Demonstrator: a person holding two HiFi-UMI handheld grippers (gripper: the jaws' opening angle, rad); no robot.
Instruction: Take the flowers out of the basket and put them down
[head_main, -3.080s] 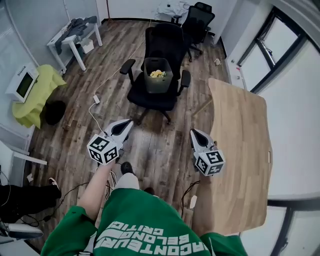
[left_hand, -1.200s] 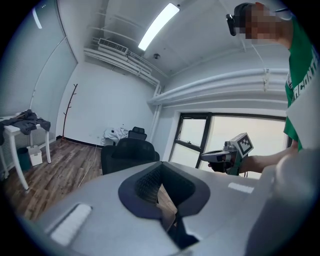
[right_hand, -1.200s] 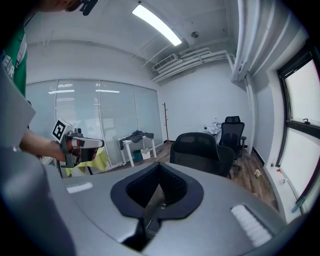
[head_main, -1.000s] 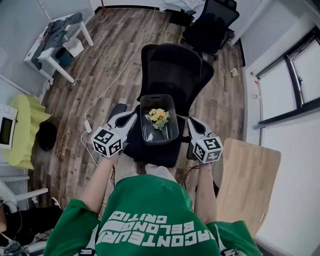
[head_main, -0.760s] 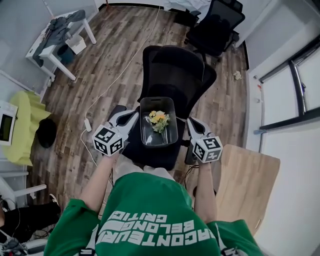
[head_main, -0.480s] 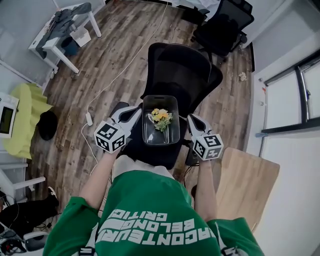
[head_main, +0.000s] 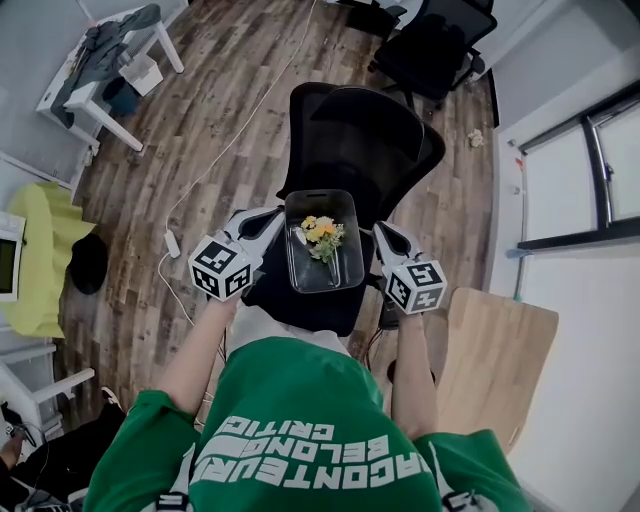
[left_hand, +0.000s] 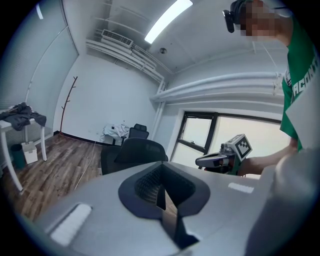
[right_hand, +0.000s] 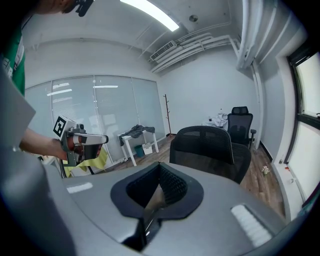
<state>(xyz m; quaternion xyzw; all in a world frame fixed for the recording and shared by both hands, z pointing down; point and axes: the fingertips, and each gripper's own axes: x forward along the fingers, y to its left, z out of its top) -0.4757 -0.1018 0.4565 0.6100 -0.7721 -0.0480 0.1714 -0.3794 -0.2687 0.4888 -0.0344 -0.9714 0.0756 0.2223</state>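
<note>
Nothing of the task is showing as done yet: the flowers, a small yellow and orange bunch with green leaves, are still lying inside the basket, a dark see-through bin that is sitting on the seat of the black office chair just above the middle of the head view. Both the lifting out and the setting down are waiting to be done. The left gripper is hanging just beside the basket's left wall, and the right gripper just beside its right wall, so the two are flanking the bin with the flowers between them and slightly higher in the frame. Neither one is reaching over the rim, and neither is touching the bunch. In its own view, each gripper is showing its jaws pressed together along a thin seam with nothing pinched in them, so both are going empty. Each view is also catching the opposite gripper at its edge, with the chair's mesh backrest ahead, while the basket itself is staying hidden below the gripper bodies. By my reading, one pair of jaws is going to need spreading and dipping into the bin before any stem can be taken. A light wooden tabletop is lying at the lower right of the head view, near the person's right arm.
</note>
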